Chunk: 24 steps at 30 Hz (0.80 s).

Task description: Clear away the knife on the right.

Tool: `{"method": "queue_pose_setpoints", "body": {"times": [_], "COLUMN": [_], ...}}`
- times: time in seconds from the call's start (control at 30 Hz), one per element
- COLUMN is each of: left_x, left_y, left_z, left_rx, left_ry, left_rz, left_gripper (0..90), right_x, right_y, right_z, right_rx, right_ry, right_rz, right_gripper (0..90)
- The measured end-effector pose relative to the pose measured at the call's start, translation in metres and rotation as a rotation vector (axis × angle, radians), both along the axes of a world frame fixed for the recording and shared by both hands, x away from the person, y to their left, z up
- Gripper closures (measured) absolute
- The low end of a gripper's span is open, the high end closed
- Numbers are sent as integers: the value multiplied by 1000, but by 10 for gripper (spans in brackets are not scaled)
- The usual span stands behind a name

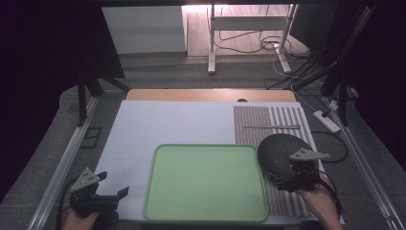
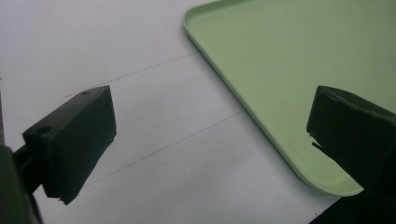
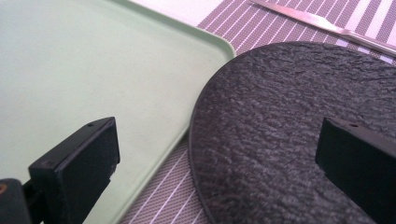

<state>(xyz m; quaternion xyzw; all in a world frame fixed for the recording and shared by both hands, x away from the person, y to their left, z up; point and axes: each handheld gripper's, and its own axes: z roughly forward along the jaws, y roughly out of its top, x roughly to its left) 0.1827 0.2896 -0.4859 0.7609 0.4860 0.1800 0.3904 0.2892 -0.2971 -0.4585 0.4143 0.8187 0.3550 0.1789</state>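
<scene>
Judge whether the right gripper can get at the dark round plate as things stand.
Probably yes: the right gripper hovers open right over the dark round plate, with nothing between them.

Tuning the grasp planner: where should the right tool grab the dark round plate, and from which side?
Take the dark round plate by its rim on the edge nearest the green tray, where the right gripper view shows the lip exposed over the striped mat. It lies flat and thin, so the right tool, jaws open, probably needs a low, near-side approach, one jaw under the rim.
</scene>
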Motion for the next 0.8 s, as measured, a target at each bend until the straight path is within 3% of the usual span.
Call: {"method": "queue_pose_setpoints", "body": {"times": [0.37,0.77,0.8], "left_x": [0,1,1], "left_y": [0,0,0], "left_z": [0,0,0], "left_rx": [-1,-1,-1], "left_ry": [1,2,2], "left_rz": [2,1,1], "left_gripper": [24,24,24], "right_x": [22,51,57], "right_y": [5,6,5], "right_z": [-5,-9,-11], "right_rx": [-12,-16,-34], "right_ry": [25,65,68], "right_rz": [-4,-55,-64], "right_gripper": [3,3,4]}}
